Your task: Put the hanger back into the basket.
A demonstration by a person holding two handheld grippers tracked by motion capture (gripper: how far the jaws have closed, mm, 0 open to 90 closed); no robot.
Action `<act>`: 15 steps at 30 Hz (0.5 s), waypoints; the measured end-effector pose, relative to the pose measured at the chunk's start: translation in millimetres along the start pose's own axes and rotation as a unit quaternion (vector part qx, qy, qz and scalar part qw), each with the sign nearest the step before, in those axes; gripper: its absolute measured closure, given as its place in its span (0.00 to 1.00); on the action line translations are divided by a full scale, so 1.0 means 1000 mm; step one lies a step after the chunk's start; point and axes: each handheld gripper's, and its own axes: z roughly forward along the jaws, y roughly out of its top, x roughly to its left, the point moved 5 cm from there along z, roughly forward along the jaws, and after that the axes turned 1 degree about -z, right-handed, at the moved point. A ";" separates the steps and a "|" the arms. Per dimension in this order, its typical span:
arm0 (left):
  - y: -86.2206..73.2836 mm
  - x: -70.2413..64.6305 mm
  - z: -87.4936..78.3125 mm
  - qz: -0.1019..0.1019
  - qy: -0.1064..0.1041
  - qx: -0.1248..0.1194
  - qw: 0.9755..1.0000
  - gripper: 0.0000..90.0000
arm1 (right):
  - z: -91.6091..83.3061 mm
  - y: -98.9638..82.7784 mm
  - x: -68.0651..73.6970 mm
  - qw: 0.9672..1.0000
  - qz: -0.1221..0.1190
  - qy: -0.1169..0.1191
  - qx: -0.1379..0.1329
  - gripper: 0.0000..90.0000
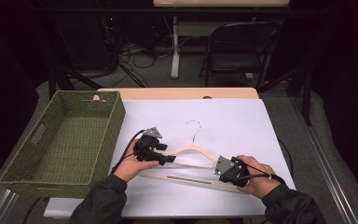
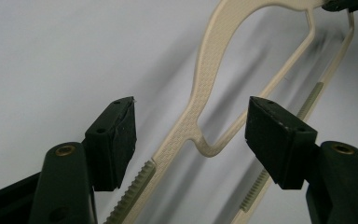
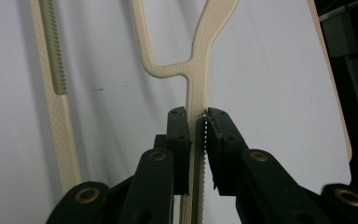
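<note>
While the cream hanger (image 1: 191, 161) lies flat on the white sheet (image 1: 233, 121) that covers the counter (image 1: 177, 93), the person works at it from both ends. The right claw (image 1: 223, 169) is clamped on the hanger's right shoulder arm — in the right gripper view the two black pads (image 3: 179, 140) press the ribbed strip (image 3: 198, 158) of that arm from either side, just below the fork where the arm splits. The lower bar (image 3: 56, 93) with its own ribbed strip runs beside it, apart from the pads.

The left claw (image 1: 165, 158) stands wide over the hanger's left shoulder. In the left gripper view its pads (image 2: 116, 140) are well apart, with the left arm of the hanger (image 2: 200, 93) passing between them and touching neither — nothing is gripped there. The metal hook (image 1: 195, 127) points away from the person, toward the far edge of the sheet.

At the left of the counter sits a green woven basket (image 1: 23, 163), rectangular, with a handle slot cut in its near-left wall and another in its far wall. Its floor is bare weave; there is nothing inside. The hanger lies to its right, near it but not touching. Beyond the counter a dark folding chair (image 1: 242, 46) stands on the floor among cables.
</note>
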 end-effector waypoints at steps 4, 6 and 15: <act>-0.001 -0.002 0.003 0.006 -0.006 0.012 1.000 0.38 | 0.000 0.000 0.001 1.000 0.000 0.001 -0.004 0.89; -0.002 -0.002 0.004 0.008 -0.016 0.013 1.000 0.38 | -0.001 0.000 0.001 1.000 0.002 0.003 0.003 0.89; -0.003 0.001 0.006 0.010 -0.027 0.021 0.999 0.44 | 0.001 0.001 0.001 1.000 -0.005 -0.001 -0.003 0.89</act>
